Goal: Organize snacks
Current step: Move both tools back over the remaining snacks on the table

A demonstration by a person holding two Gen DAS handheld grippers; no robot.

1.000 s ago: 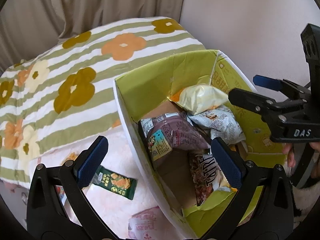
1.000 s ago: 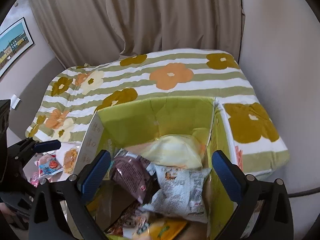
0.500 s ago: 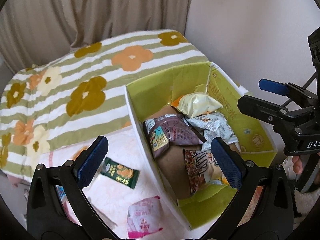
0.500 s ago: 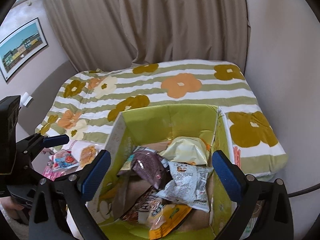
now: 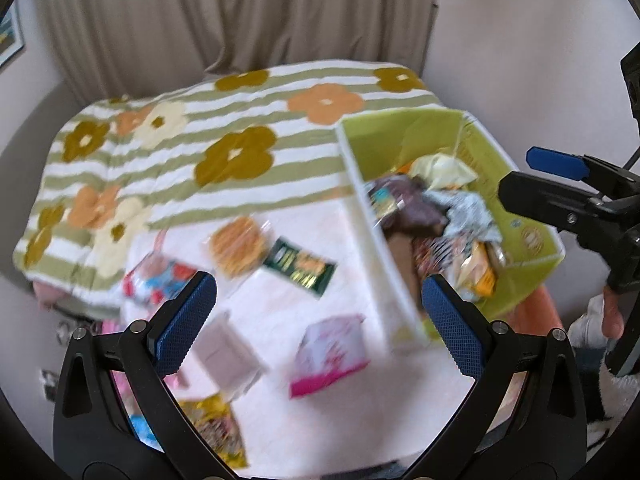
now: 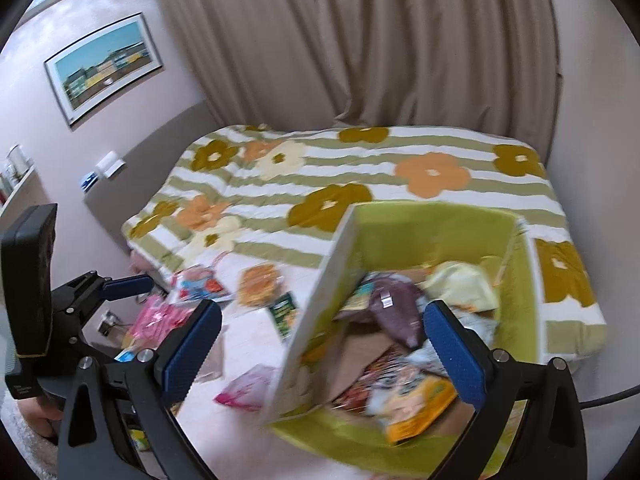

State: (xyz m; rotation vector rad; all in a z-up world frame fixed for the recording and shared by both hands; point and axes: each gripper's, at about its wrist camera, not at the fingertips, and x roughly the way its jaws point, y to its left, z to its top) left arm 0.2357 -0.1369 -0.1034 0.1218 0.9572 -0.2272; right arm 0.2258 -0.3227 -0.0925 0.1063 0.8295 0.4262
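Note:
An open green cardboard box (image 5: 400, 142) (image 6: 432, 236) sits on the bed and holds several snack bags, among them a purple bag (image 6: 396, 312) and a pale yellow bag (image 5: 444, 168). Left of the box, loose snacks lie on a pink blanket (image 5: 360, 412): a dark green packet (image 5: 300, 268), a pink packet (image 5: 332, 348), a round orange cookie pack (image 5: 238, 246) and a red and blue packet (image 5: 160, 284). My left gripper (image 5: 318, 324) hangs open and empty above the blanket. Open and empty too, my right gripper (image 6: 324, 346) is above the box's near left corner.
A striped quilt with flowers (image 6: 360, 176) covers the bed behind the box. Curtains (image 6: 360, 40) hang at the back and a framed picture (image 6: 104, 68) is on the left wall. A hand (image 5: 612, 312) holds the right tool beside the box.
Both grippers have pulled up and back from the box, so more of the blanket and the loose snacks shows. Both stay open and empty. The current frames are blurred by motion.

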